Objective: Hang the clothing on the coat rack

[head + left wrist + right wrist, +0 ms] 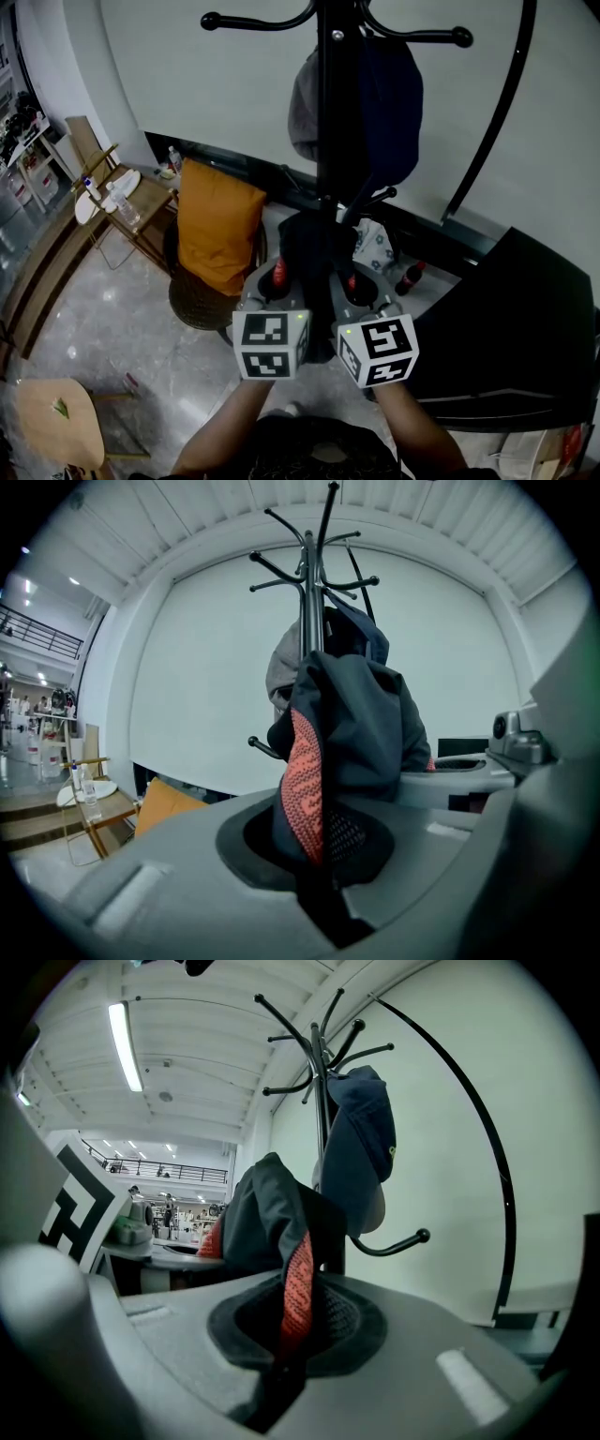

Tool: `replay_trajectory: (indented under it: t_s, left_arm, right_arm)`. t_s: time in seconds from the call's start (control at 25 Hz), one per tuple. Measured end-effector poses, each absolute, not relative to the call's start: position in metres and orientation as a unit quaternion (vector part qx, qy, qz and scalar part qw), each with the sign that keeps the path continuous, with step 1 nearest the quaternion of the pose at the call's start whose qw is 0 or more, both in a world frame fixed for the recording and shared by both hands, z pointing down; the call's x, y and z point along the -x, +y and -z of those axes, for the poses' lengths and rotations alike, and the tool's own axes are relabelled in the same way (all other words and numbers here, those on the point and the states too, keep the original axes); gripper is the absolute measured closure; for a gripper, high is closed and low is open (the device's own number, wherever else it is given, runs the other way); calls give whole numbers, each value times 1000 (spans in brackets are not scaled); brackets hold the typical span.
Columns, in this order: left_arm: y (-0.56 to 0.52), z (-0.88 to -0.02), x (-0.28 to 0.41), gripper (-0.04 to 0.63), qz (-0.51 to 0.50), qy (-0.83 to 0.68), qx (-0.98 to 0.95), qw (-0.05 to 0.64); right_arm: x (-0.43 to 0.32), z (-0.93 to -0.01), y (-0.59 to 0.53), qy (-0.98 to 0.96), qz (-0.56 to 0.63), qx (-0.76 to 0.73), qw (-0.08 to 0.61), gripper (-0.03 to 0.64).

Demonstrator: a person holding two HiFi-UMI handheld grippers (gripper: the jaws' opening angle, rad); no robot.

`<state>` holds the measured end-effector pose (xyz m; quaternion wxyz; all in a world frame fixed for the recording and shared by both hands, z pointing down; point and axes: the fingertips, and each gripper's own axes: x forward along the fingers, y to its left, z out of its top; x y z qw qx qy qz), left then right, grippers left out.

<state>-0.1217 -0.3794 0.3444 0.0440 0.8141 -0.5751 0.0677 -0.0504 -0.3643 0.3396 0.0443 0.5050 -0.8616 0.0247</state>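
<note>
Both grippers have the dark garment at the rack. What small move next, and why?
Probably lift the dark garment toward the bare lower hook. Left gripper and right gripper are both shut on it beside the coat rack pole, and it appears to hang on no hook yet.

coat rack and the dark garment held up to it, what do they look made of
The coat rack looks like black-coated metal: thin curved arms, ball tips, a faint sheen. The garment looks like soft, matte dark fabric: it folds and drapes limply. Its fibre can't be told.
</note>
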Motion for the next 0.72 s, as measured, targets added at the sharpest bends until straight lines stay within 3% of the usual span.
replay_trajectory:
  t_s: [0.72]
  left_arm:
    - [-395, -352, 128, 570, -77, -571, -816, 43]
  right_arm:
    - [52, -352, -384, -853, -51, -517, 40, 591]
